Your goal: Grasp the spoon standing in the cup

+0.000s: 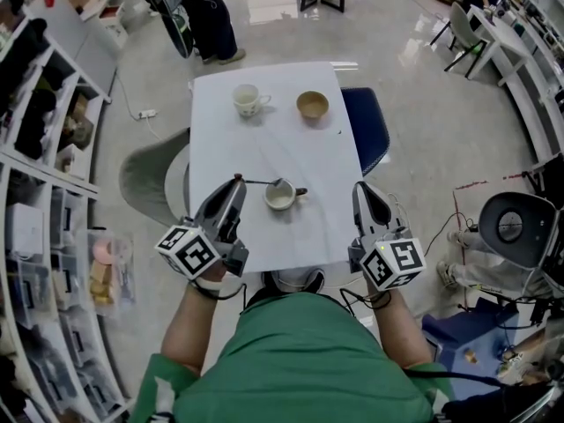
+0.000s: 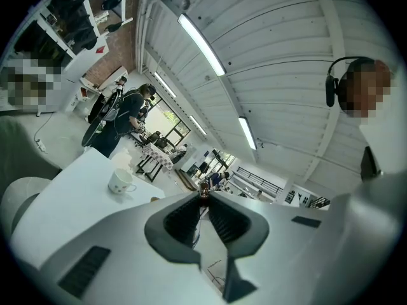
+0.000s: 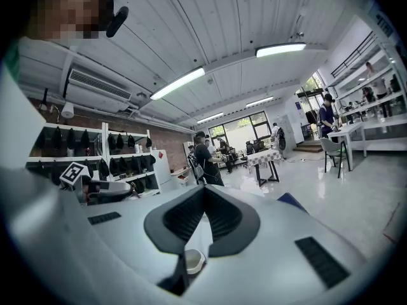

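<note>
Two grippers work the bench (image 1: 264, 148). The left gripper (image 1: 239, 180) has its fingers pinched shut on the handle of the spoon (image 1: 258, 182), whose other end sits in the cup (image 1: 280, 196). The right gripper (image 1: 359, 187) has its fingers closed on nothing. The grasp looks made; next comes a steady lift clear of the cup.

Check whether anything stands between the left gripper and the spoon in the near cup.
Nothing visible does. The left gripper has its jaws shut on the handle end of the spoon, which leans out of the cup toward it. The other cup and the bowl sit farther back.
</note>
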The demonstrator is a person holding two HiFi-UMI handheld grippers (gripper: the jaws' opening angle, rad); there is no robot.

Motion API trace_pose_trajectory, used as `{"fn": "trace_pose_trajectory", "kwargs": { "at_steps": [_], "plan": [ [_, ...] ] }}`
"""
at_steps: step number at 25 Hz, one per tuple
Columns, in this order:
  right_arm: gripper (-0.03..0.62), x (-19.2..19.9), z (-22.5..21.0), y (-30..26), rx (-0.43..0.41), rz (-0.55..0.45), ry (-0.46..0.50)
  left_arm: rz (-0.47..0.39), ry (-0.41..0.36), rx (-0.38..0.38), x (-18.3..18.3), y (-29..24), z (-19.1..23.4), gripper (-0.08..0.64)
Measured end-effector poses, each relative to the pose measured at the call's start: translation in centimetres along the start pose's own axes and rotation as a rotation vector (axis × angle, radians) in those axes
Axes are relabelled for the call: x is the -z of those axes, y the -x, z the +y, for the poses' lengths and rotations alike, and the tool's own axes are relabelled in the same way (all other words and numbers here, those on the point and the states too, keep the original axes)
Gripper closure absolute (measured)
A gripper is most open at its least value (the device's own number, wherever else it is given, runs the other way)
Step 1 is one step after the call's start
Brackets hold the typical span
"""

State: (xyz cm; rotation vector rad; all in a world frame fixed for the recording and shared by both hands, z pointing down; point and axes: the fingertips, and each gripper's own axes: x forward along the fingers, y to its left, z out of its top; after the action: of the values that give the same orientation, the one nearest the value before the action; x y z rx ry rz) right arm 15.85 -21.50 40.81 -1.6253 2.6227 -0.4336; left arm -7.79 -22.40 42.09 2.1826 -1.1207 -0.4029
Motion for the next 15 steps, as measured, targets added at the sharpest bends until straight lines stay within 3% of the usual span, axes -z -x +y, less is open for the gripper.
{"fn": "trace_pose_trajectory", "kwargs": {
  "at_steps": [15],
  "plan": [
    [0.577,-0.06,0.50,0.14,0.009,-0.002,0.009,0.020,-0.004,0.009,0.20,0.04,0.44,0.502]
  ]
}}
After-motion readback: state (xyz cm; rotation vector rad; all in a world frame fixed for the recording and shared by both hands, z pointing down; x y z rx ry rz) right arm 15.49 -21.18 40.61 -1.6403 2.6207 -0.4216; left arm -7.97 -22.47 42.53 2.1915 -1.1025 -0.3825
